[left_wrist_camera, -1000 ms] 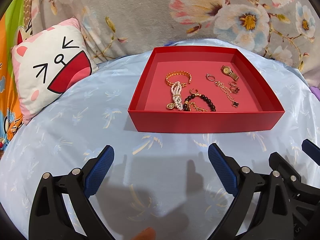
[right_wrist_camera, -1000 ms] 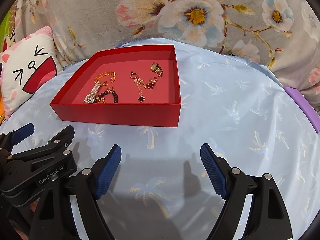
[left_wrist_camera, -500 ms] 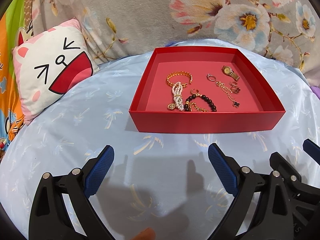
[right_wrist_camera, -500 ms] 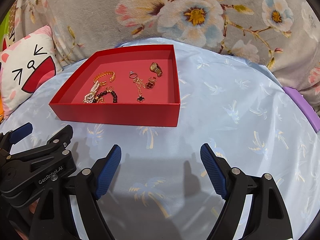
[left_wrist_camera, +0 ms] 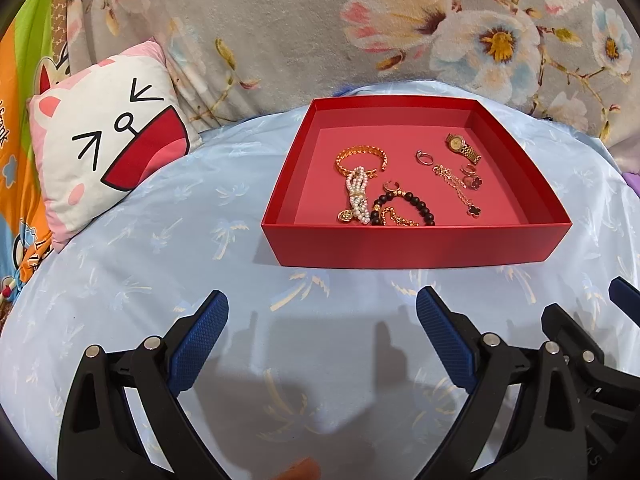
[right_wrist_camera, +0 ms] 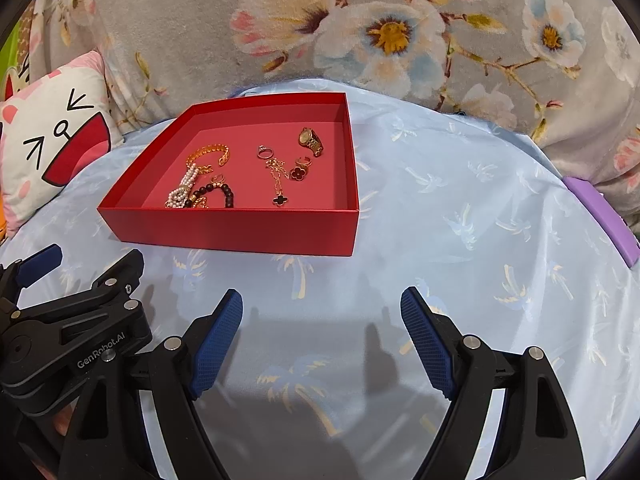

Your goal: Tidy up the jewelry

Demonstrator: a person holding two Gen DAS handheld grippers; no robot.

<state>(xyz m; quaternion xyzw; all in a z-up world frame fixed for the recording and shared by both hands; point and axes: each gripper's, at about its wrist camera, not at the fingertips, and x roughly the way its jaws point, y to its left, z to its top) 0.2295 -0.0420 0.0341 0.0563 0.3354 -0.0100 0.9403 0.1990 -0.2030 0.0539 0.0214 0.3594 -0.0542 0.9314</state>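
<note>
A shallow red tray (left_wrist_camera: 416, 246) (right_wrist_camera: 240, 232) sits on a light blue cloth. Inside lie a gold bangle (left_wrist_camera: 360, 156) (right_wrist_camera: 208, 152), a pearl bracelet (left_wrist_camera: 358, 196) (right_wrist_camera: 182, 190), a black bead bracelet (left_wrist_camera: 416, 204) (right_wrist_camera: 218, 192), a silver ring (left_wrist_camera: 423, 157) (right_wrist_camera: 265, 153), a gold watch (left_wrist_camera: 462, 148) (right_wrist_camera: 310, 141), a gold clover necklace (left_wrist_camera: 460, 192) (right_wrist_camera: 278, 184) and a clover ring (left_wrist_camera: 472, 178) (right_wrist_camera: 300, 168). My left gripper (left_wrist_camera: 322, 320) is open and empty, well short of the tray's front wall. My right gripper (right_wrist_camera: 322, 316) is open and empty, in front of the tray's right corner.
A cat-face pillow (left_wrist_camera: 108, 152) (right_wrist_camera: 48, 144) lies left of the tray. A grey floral blanket (left_wrist_camera: 400, 32) (right_wrist_camera: 360, 32) rises behind. A purple object (right_wrist_camera: 600, 216) lies at the right edge of the cloth. The left gripper's body (right_wrist_camera: 72, 320) sits close beside the right one.
Both views have shifted very slightly; the tray and jewelry lie as before. Both grippers stay open and empty.
</note>
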